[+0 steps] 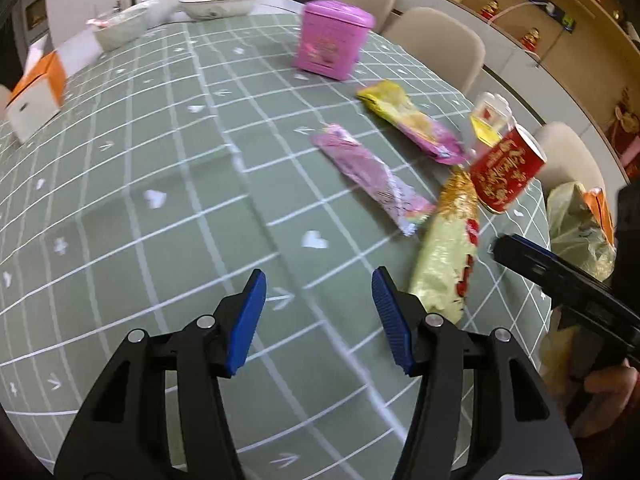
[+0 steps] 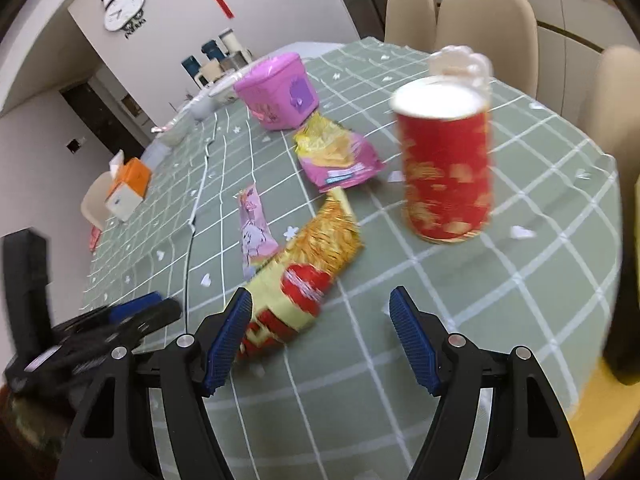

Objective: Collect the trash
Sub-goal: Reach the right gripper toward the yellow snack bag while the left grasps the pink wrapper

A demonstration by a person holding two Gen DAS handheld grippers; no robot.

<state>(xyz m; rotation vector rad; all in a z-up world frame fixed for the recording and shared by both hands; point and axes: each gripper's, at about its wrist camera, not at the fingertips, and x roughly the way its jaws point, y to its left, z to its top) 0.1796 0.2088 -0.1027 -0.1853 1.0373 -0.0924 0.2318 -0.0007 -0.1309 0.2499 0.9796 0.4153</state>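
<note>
While both grippers gape: R gripper [image 2: 320, 334] over gold wrapper [image 2: 304, 268].

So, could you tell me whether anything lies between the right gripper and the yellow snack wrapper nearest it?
Nothing visible does. The right gripper is open, with the yellow snack wrapper just ahead, its near end beside the left finger.

No legible text on the table

We see gold script on the red cylindrical paper cup [image 1: 505, 171] and print on the foil snack wrappers, all too blurred to read.
</note>
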